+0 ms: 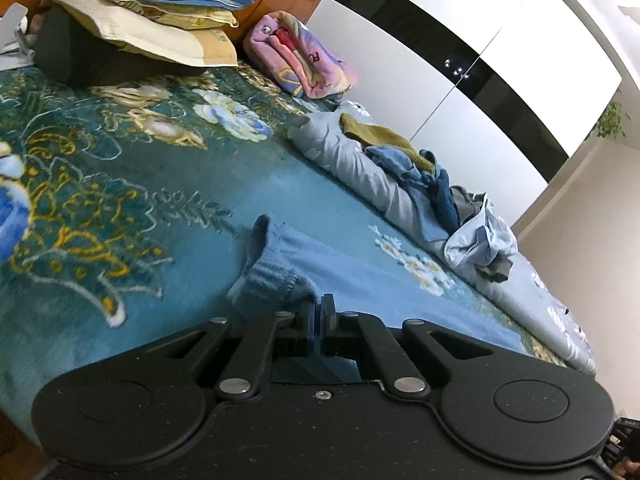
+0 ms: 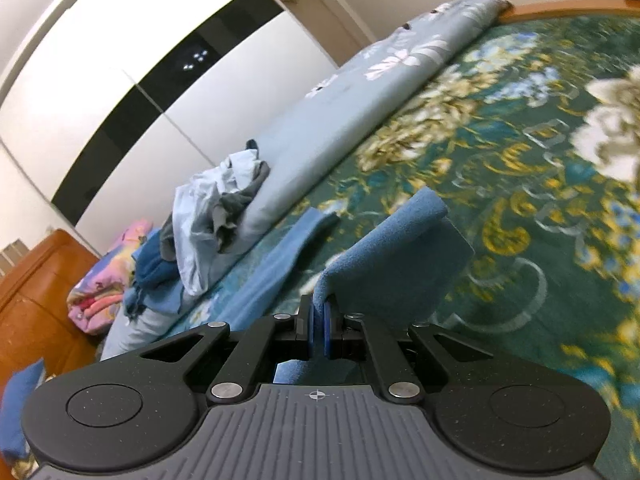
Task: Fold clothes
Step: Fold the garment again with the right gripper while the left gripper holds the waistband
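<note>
A light blue knit garment (image 1: 304,264) lies on the teal floral bedspread (image 1: 100,168). My left gripper (image 1: 319,312) is shut on its ribbed edge, low over the bed. In the right wrist view the same blue garment (image 2: 392,264) rises in a lifted fold from my right gripper (image 2: 319,316), which is shut on its edge. A strip of it (image 2: 280,252) trails flat toward the far side of the bed.
A pile of loose clothes (image 1: 432,184) sits on a rolled grey-blue quilt (image 1: 352,160) along the far bed edge, also in the right wrist view (image 2: 216,204). A folded pink blanket (image 1: 296,56) and stacked pillows (image 1: 160,12) lie by the orange headboard. A white and black wardrobe (image 1: 460,40) stands behind.
</note>
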`<state>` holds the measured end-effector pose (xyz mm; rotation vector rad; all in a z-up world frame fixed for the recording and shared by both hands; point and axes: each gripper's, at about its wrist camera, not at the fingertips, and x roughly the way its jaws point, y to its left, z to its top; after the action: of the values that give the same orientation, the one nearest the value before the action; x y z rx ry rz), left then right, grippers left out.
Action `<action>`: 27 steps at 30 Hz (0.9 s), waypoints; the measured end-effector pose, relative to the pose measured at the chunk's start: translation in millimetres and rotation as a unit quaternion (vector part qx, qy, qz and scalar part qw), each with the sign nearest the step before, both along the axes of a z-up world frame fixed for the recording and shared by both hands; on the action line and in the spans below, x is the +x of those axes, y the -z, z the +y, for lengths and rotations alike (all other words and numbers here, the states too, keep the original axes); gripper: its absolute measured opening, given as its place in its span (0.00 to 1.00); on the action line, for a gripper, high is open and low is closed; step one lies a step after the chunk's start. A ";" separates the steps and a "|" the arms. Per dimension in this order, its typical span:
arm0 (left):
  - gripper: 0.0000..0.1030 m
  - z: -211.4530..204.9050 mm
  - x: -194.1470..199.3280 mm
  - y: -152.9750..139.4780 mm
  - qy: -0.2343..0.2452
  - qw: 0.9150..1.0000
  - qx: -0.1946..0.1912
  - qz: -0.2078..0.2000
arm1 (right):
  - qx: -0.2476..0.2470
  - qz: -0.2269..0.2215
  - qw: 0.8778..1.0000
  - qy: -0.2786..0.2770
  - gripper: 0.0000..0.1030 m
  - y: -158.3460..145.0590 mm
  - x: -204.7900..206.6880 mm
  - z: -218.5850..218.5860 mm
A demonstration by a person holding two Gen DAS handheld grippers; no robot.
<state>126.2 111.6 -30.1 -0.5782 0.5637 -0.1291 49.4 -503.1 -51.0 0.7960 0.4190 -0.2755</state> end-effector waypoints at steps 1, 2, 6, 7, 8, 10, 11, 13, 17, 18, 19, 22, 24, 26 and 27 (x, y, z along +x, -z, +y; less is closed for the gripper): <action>0.00 -0.5 5.8 -1.7 -0.001 1.000 -0.001 -0.002 | 0.000 -0.002 1.000 -0.001 0.03 -2.1 8.4 -1.0; 0.00 0.0 12.2 -3.5 -0.002 1.000 -0.001 -0.005 | 0.000 -0.005 1.000 -0.001 0.03 -4.2 16.8 -2.0; 0.00 -5.1 49.0 -10.6 -0.012 1.000 -0.001 -0.015 | -0.006 0.005 1.000 -0.014 0.03 -15.1 77.1 -11.4; 0.00 -7.3 58.4 -11.7 -0.015 1.000 0.000 -0.015 | -0.011 0.013 1.000 -0.019 0.03 -18.1 96.0 -13.9; 0.00 -10.5 69.9 -12.2 -0.015 1.000 0.002 -0.016 | -0.016 0.021 0.999 -0.024 0.03 -21.0 114.9 -16.4; 0.00 -17.8 92.1 -11.3 -0.020 1.000 0.019 -0.015 | -0.028 0.035 0.998 -0.032 0.03 -23.4 154.4 -17.9; 0.00 -20.3 102.6 -9.6 -0.023 0.999 0.025 -0.013 | -0.034 0.043 0.998 -0.036 0.03 -24.1 174.5 -18.0; 0.00 -24.4 122.0 -4.6 -0.031 0.999 0.035 -0.006 | -0.049 0.062 0.996 -0.045 0.03 -21.1 214.1 -16.0; 0.00 -26.5 150.8 13.5 -0.053 0.997 0.046 0.022 | -0.074 0.107 0.990 -0.062 0.03 -1.6 281.1 -4.0; 0.00 -26.6 156.3 18.3 -0.056 0.997 0.050 0.027 | -0.077 0.118 0.988 -0.062 0.03 5.8 290.9 -0.9; 0.00 -26.0 161.0 23.0 -0.058 0.996 0.053 0.036 | -0.080 0.128 0.987 -0.062 0.03 13.3 300.7 2.1; 0.03 -23.1 171.7 35.7 -0.058 0.995 0.056 0.061 | -0.080 0.157 0.982 -0.063 0.04 34.6 319.9 9.0; 0.05 -21.1 171.2 38.3 -0.053 0.995 0.051 0.064 | -0.068 0.155 0.983 -0.070 0.07 42.3 316.2 11.3; 0.28 -19.4 164.3 34.1 -0.044 0.996 0.040 0.064 | -0.040 0.133 0.986 -0.092 0.13 42.3 308.4 7.8; 0.45 -18.6 158.8 30.2 -0.040 0.997 0.032 0.065 | -0.031 0.118 0.987 -0.100 0.20 39.4 302.9 5.2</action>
<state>284.9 93.1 -60.3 -0.5495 0.6673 0.0026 352.2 -497.9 -90.5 0.6567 0.7065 -0.1953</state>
